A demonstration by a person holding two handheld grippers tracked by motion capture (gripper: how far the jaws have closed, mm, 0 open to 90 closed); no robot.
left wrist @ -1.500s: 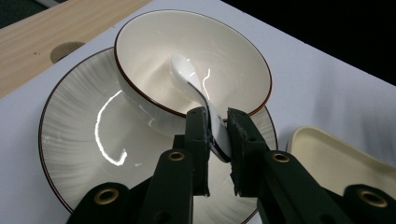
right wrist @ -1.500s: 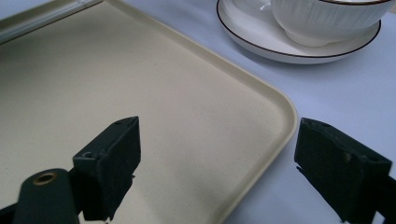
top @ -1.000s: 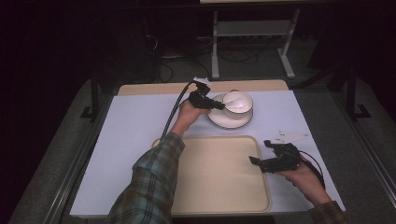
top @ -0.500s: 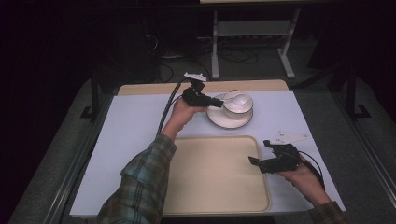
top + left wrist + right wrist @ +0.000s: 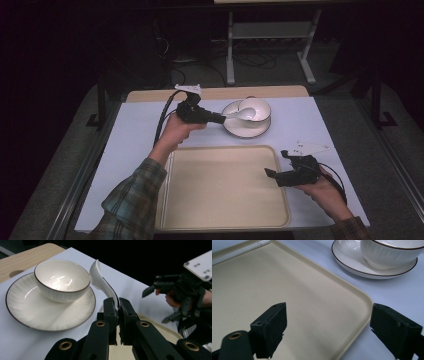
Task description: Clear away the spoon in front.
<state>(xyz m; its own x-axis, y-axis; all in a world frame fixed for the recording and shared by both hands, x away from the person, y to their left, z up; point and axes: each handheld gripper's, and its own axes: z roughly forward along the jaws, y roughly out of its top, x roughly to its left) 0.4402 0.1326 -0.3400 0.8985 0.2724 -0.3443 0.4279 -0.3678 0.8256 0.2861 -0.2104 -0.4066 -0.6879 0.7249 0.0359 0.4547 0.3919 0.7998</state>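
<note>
The left tongs are closed tight on the handle of a white ceramic spoon; in the left gripper view the two black jaws press flat against either side of the handle, with the spoon's bowl end rising up and away from them. In the high view the spoon reaches from the tongs toward the white bowl, its far end at or over the bowl's near rim; whether it touches the bowl cannot be told. The bowl has a thin dark rim and stands on a matching saucer, which rests on the pale sheet covering the bench, just beyond the far right corner of the cream tray.

The right tongs are spread wide and hold nothing. In the right gripper view one jaw hangs over the tray's surface and the other over the bench just outside the tray's rounded rim, so the rim runs between them; neither jaw is seen touching anything. The right hand holds that gripper low over the tray's right edge, well apart from the bowl and saucer.
</note>
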